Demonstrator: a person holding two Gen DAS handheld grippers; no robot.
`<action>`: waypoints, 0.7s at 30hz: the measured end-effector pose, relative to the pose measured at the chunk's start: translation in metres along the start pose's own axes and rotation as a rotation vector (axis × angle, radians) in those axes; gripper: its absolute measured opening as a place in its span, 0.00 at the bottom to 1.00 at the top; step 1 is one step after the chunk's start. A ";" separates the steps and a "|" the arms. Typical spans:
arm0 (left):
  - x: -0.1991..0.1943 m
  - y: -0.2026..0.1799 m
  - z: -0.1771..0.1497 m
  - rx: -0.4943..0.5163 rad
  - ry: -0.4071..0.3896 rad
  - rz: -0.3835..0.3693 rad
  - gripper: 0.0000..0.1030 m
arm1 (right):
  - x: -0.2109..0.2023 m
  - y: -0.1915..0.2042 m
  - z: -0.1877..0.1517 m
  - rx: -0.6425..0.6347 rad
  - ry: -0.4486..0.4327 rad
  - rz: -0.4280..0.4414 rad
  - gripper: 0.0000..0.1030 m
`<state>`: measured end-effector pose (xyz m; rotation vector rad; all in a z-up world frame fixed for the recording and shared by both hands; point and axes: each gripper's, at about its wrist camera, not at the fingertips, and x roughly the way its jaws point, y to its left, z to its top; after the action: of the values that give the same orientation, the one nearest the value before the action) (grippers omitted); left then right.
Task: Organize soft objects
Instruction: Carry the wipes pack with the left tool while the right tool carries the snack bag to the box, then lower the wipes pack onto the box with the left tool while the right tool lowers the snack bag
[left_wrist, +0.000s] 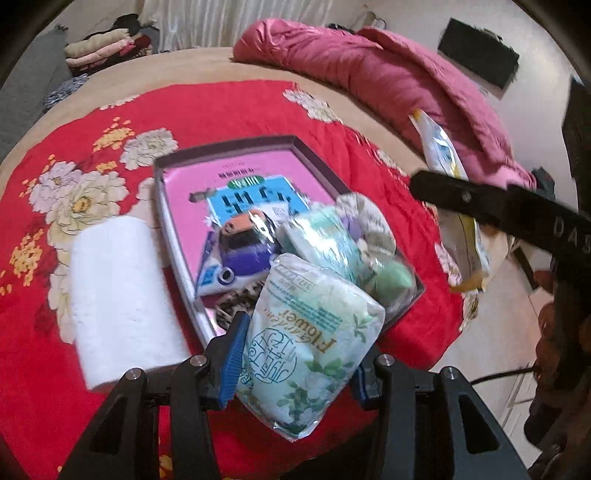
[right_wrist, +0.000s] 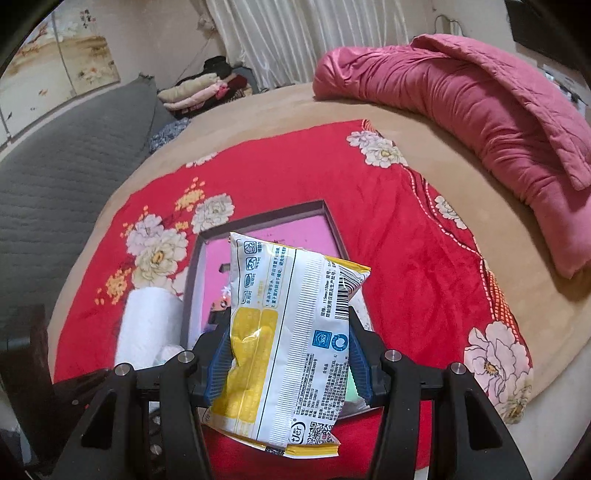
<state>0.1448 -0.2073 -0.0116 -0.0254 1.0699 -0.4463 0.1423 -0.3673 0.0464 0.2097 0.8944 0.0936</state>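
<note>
Left tongs (left_wrist: 295, 358) grip a green tissue pack (left_wrist: 306, 354), right tongs (right_wrist: 288, 354) a yellow-white packet (right_wrist: 288, 343), both above the box (left_wrist: 236, 146).

Tan round bed (right_wrist: 258, 107); red floral velvet blanket (right_wrist: 388, 236) spread on it; rumpled pink quilt (right_wrist: 480, 110) at far edge; white pleated curtain (right_wrist: 295, 37); grey quilted mat (right_wrist: 74, 166); folded clothes stack (right_wrist: 203, 90); painted floral wall panel (right_wrist: 62, 62).
</note>
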 end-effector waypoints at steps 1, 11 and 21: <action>0.004 -0.001 -0.002 0.000 0.005 -0.004 0.46 | 0.004 -0.001 -0.001 -0.006 0.006 0.000 0.55; 0.043 0.013 -0.006 0.002 0.062 0.035 0.46 | 0.047 0.007 -0.003 -0.070 0.089 0.010 0.55; 0.055 0.007 -0.002 0.043 0.061 0.075 0.46 | 0.077 0.003 0.002 -0.059 0.130 0.004 0.55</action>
<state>0.1675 -0.2204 -0.0600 0.0666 1.1175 -0.4048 0.1913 -0.3517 -0.0105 0.1512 1.0197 0.1384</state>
